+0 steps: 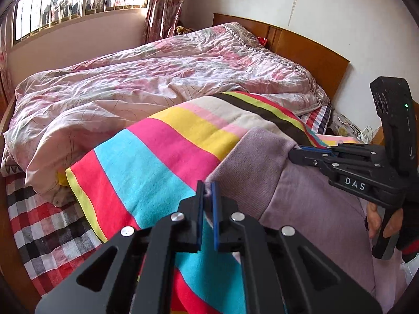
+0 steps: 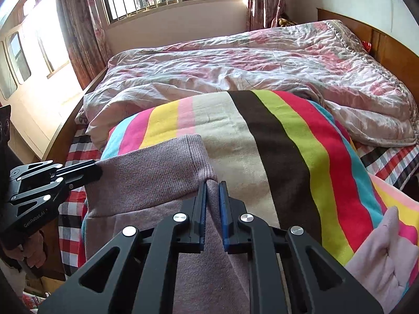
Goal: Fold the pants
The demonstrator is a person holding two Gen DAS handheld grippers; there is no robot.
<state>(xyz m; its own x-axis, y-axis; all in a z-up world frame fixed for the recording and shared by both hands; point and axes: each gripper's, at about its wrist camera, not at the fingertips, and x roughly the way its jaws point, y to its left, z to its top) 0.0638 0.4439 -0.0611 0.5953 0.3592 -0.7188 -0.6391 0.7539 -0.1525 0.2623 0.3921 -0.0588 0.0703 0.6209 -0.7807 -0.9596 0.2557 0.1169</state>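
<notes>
Both claws are pinching the ribbed waistband: left gripper (image 1: 208, 196) and right gripper (image 2: 213, 196) clamped on the mauve pants (image 2: 146, 167) on the striped blanket (image 2: 275, 141). I'm lifting evenly, corners level.

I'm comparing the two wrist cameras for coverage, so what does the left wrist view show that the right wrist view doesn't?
Only the left wrist view: the right gripper from the side, pinching one corner of the mauve knit pants, and the wall cable.

Only the right wrist view: a pale pink garment at lower right and the left gripper on the other corner.

Both: the striped blanket, floral quilt, wooden headboard and barred window.
</notes>
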